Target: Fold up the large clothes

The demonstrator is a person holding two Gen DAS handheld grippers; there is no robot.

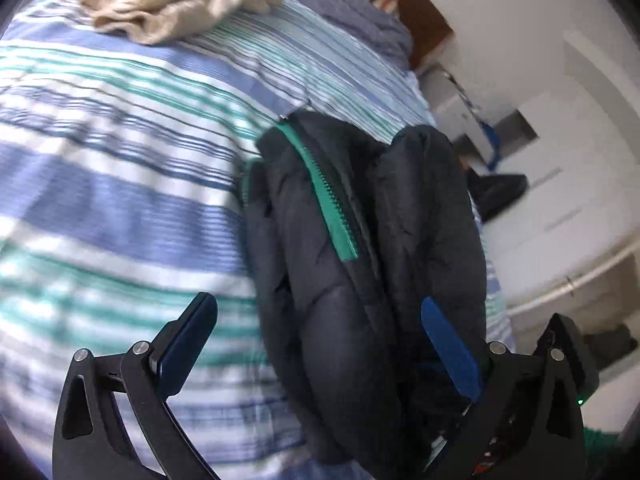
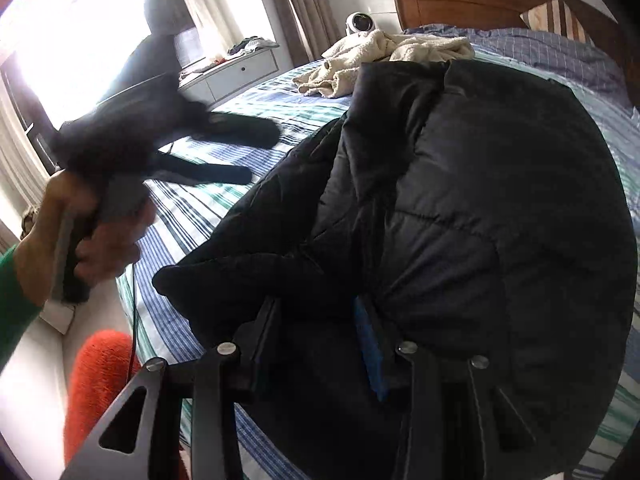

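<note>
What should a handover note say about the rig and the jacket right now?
Left gripper: fingers wide open, jacket bulging between them but not pinched.
Right gripper: fingers closed on a fold of the jacket.
Jacket: bunched on the striped bed cover, green zipper showing; cream towel heaped near the pillows.
Done: jacket gathered, not neatly folded.
Left: flatten, finish folds, then the towel if it counts.

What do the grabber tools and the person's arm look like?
The left gripper and right gripper are black frames with triangle cut-outs, round silver pins and blue pads on the jaws. The sleeve is green. A small green light glows near the left gripper.
</note>
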